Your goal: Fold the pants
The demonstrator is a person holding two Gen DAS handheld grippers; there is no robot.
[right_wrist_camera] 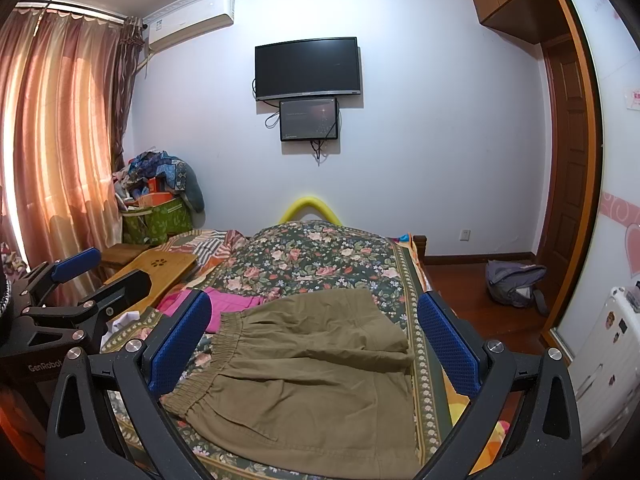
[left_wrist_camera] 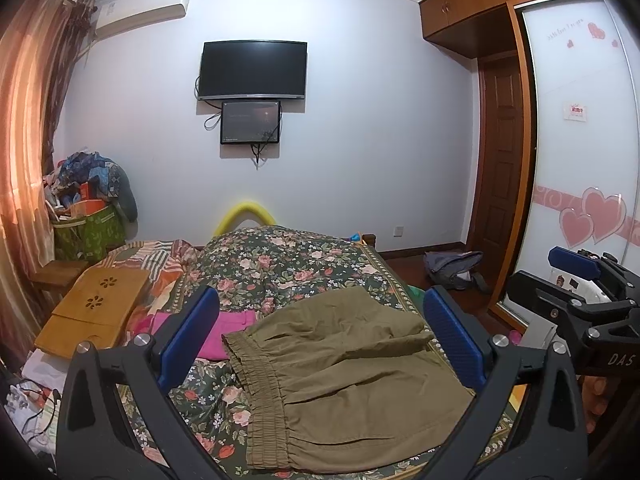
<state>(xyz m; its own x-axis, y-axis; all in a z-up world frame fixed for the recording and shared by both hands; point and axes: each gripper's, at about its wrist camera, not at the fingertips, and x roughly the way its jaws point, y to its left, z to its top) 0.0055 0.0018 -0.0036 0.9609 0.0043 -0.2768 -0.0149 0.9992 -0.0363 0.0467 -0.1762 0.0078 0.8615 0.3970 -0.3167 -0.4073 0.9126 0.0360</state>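
Pants (left_wrist_camera: 344, 376), olive, lie folded flat on the flowered bed (left_wrist_camera: 288, 264) just in front of a pink garment (left_wrist_camera: 224, 332), likely laid down for the next fold, with left tongs (left_wrist_camera: 320, 340) and right tongs (right_wrist_camera: 316, 344) both spread wide, holding nothing, above them.

Place: home bedroom
Evidence: floral-quilted bed (left_wrist_camera: 304, 264), wall-mounted black television (left_wrist_camera: 254, 70), orange window curtains (right_wrist_camera: 60, 128), wooden wardrobe (left_wrist_camera: 464, 12)

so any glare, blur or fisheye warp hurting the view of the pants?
Left wrist: olive pants sharp, evenly lit; curtain glows orange; heavy edge warp, dark corners. Right wrist: pants equally clear; curtain backlit bright; wardrobe bows strongly.
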